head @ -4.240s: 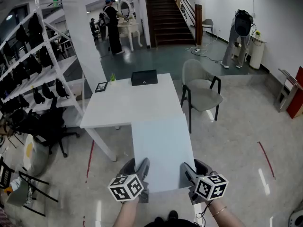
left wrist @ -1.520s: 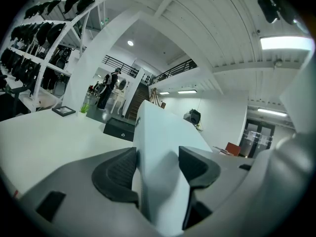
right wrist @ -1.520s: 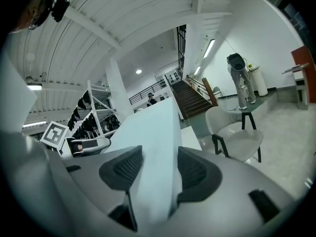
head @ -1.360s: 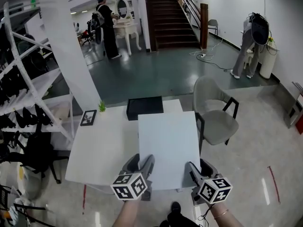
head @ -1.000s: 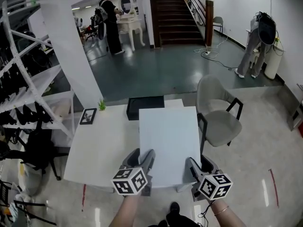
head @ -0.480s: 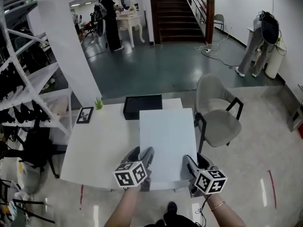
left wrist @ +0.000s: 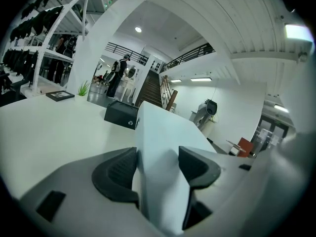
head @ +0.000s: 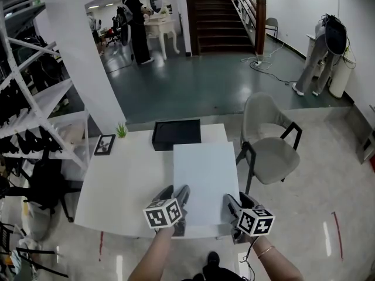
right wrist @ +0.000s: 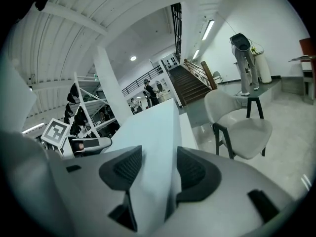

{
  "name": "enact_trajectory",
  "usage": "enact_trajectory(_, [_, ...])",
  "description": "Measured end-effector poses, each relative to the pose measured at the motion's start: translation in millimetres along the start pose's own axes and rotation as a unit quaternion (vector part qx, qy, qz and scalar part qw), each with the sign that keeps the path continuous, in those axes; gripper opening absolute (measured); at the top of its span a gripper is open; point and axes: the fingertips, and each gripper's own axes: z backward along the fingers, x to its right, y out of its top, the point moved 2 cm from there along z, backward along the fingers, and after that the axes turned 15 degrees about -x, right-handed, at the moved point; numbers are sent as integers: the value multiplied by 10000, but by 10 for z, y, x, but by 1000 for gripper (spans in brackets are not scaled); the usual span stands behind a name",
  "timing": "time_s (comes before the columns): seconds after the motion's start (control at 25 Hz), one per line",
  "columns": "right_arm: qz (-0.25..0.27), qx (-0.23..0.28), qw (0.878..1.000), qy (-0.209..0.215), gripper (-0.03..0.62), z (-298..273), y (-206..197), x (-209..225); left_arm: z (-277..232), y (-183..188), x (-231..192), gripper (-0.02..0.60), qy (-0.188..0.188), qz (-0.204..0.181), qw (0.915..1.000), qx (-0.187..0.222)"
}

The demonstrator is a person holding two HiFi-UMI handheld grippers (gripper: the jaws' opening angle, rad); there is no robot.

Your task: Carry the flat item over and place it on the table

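Both grippers grip the near edge of the white flat panel [head: 205, 177], which reaches straight out ahead of them over the white table [head: 123, 174]. The left gripper [head: 178, 195] is clamped on the panel's near left corner and the right gripper [head: 233, 204] on its near right corner, the sheet pinched between each pair of ribbed pads.

The panel's long axis runs away from your jaws. Its far edge points at the black box [head: 176, 134], which lies beyond both grippers, and stops just short of it. The grey chair [head: 268, 151] stands off to the outside of your right gripper.

Whether the underside already touches the tabletop cannot be told from the head view.

Held by one edge only, the sheet shows no droop or bow, so it is likely stiff and fairly light. A smooth face this thin could slide in the pads or lever downward at the far end. The hold is probably best kept where it is, at the two near corners and well apart, with the panel level.
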Motion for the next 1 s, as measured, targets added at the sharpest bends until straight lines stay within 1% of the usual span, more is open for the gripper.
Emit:
enact_trajectory(0.12, [-34, -95, 9999, -37, 219, -77, -56, 68, -85, -48, -30, 267, 56, 17, 10000, -73])
enact_trajectory(0.28, [-43, -213, 9997, -82, 219, -152, -97, 118, -171, -116, -85, 265, 109, 153, 9996, -218])
enact_trajectory(0.72, [-76, -374, 9991, -172, 219, -234, -123, 153, -287, -170, -171, 262, 115, 325, 9982, -495])
enact_trajectory(1.0, [-206, -465, 9985, -196, 219, -276, -164, 195, -334, -198, -182, 259, 186, 291, 9971, -683])
